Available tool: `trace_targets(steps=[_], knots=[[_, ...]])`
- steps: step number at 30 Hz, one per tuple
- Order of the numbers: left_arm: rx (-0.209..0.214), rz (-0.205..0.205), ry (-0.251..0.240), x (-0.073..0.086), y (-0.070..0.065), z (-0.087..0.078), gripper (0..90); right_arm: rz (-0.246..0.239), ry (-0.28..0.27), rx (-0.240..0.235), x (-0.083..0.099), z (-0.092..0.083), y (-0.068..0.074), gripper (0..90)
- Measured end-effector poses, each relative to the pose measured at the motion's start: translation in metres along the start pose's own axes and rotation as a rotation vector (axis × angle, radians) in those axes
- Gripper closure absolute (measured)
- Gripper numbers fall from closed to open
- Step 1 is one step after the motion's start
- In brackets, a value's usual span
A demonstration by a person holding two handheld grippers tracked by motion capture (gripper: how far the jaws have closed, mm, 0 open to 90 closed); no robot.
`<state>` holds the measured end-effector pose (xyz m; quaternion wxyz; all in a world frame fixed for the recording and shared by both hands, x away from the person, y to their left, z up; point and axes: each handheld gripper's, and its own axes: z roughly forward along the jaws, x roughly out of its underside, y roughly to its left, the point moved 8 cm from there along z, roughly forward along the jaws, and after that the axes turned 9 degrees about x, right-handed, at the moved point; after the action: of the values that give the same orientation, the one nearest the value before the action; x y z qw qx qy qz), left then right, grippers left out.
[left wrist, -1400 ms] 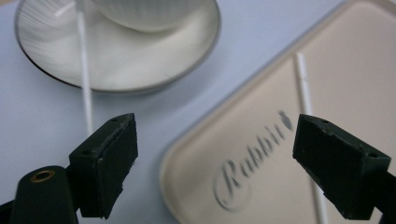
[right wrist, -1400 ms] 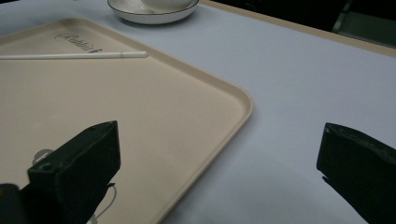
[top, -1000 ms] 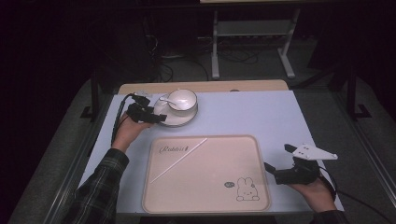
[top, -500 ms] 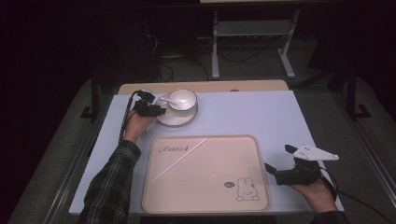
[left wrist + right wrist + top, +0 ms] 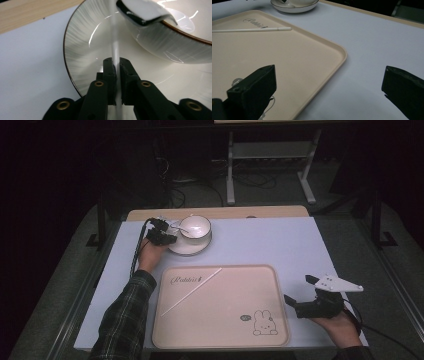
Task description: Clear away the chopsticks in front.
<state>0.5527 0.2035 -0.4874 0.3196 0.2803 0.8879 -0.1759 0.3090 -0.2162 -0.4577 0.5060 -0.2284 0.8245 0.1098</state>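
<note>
A white cup (image 5: 196,226) stands on a ribbed white saucer (image 5: 187,248) at the table's far left. A white spoon (image 5: 176,226) leans out of the cup toward the left. My left gripper (image 5: 167,239) sits at the saucer's left rim. In the left gripper view it (image 5: 117,65) is shut on the spoon's thin handle, while the spoon's bowl (image 5: 145,11) rests on the cup (image 5: 180,42) over the saucer (image 5: 82,42). My right gripper (image 5: 300,302) stands open near the table's front right, its jaws (image 5: 329,85) wide apart with nothing between them.
A beige tray (image 5: 220,320) with a rabbit print lies at the front middle, with a thin white stick (image 5: 191,291) lying slantwise on it. The right gripper view shows the tray's corner (image 5: 337,53), the stick (image 5: 252,29) and the saucer (image 5: 292,9) farther off.
My left gripper has moved a little right and away, up to the saucer's rim beside the cup. The right gripper has stayed in place.
</note>
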Motion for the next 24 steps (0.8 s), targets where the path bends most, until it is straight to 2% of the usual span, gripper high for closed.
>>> trace_targets(steps=[2,5,10,13,17,20,24], knots=[[-0.006,-0.003,-0.001,-0.001,0.001,-0.003,84.3,-0.001,-0.002,0.001,0.0,0.0,0.0,0.0],[-0.004,-0.031,-0.004,-0.001,0.004,-0.011,84.5,-0.001,-0.002,0.003,0.0,-0.001,-0.001,0.0],[-0.018,-0.057,0.009,0.002,0.008,-0.03,84.5,-0.001,-0.003,0.003,0.0,-0.001,0.0,0.0],[-0.01,-0.067,0.002,0.006,0.009,-0.043,84.5,-0.002,-0.003,0.003,0.0,0.0,0.0,0.0],[-0.021,-0.094,0.011,0.017,0.01,-0.059,84.6,-0.002,-0.003,0.003,-0.001,0.0,0.0,0.0],[-0.005,-0.115,0.004,0.027,0.008,-0.07,84.6,-0.001,-0.004,0.003,-0.001,-0.001,0.0,0.0],[0.002,-0.122,0.004,0.042,0.001,-0.083,84.6,-0.004,-0.003,0.004,-0.001,-0.001,0.001,0.0]])
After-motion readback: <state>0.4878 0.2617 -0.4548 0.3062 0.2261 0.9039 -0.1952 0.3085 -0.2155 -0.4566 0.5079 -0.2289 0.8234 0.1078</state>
